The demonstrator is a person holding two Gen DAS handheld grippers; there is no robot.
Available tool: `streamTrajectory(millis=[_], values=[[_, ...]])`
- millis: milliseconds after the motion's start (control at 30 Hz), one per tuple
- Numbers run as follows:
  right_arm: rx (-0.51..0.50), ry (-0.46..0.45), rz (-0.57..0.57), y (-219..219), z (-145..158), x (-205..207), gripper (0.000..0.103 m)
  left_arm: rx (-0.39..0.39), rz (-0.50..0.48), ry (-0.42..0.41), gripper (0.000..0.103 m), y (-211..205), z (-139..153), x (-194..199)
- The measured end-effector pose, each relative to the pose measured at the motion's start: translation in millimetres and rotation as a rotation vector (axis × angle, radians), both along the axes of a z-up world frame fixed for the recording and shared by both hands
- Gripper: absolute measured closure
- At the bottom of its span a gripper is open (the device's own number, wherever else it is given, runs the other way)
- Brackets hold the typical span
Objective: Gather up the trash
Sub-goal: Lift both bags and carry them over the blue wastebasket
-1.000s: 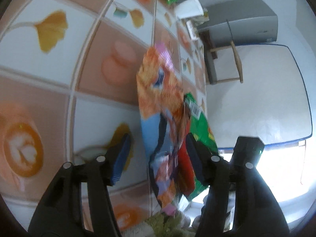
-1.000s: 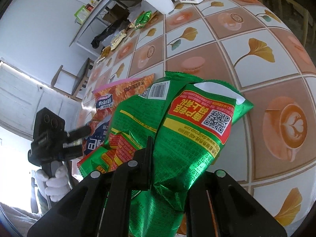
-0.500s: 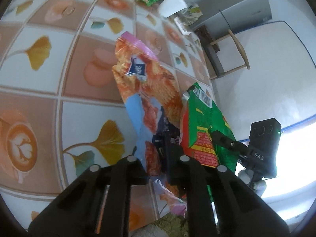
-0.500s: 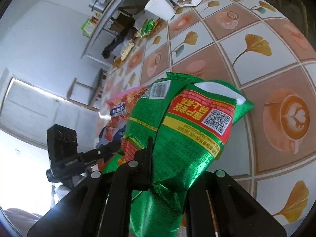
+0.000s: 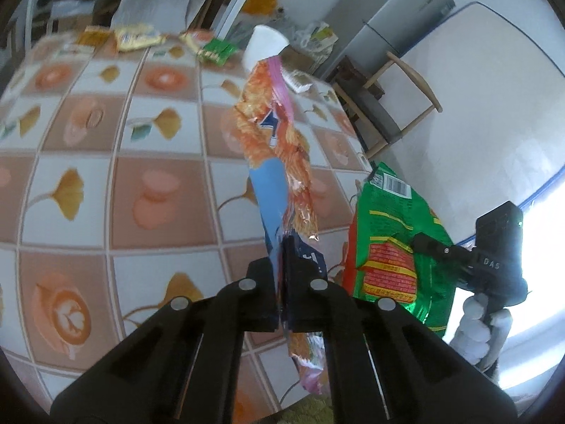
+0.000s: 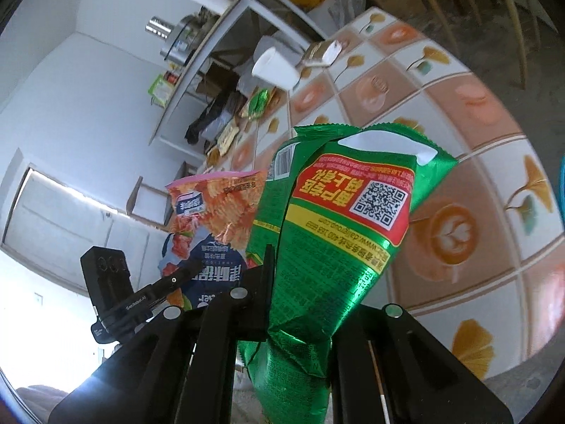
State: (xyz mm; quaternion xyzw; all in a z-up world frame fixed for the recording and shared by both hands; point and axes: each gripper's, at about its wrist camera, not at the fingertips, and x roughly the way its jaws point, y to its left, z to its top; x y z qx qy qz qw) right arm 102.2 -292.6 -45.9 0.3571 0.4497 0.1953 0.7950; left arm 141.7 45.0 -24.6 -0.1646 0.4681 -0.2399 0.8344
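1. Holding an orange snack bag [image 5: 279, 141] in my left gripper [image 5: 281, 247], I have the jaws pinched tight on its lower part, the bag standing upright above the table [image 5: 106, 183].
2. My right gripper [image 6: 300, 282] is clamped on a green snack bag [image 6: 339, 233], crumpled where the jaws squeeze it, also lifted above the table.
3. The two bags hang side by side near the table's edge, the green one just beside the orange one.
4. A white paper cup [image 5: 263, 46] lies tipped over at the far end of the table.
5. Small wrappers [image 5: 137, 40] lie along that far edge of the table, left of the cup.
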Motion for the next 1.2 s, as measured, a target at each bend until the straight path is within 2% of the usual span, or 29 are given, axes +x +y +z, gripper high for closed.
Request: streamTrajectory(millis=[467,1200], values=[[-0.01,-0.021,-0.082,-32,12,-21,0.094,0.105,-0.055,-0.153,0.103,-41,31,-1],[-0.005,-0.083,-0.191,-85,29,-58,0.094,0.174,-0.148,-0.295,0.103,-111,63,-22]])
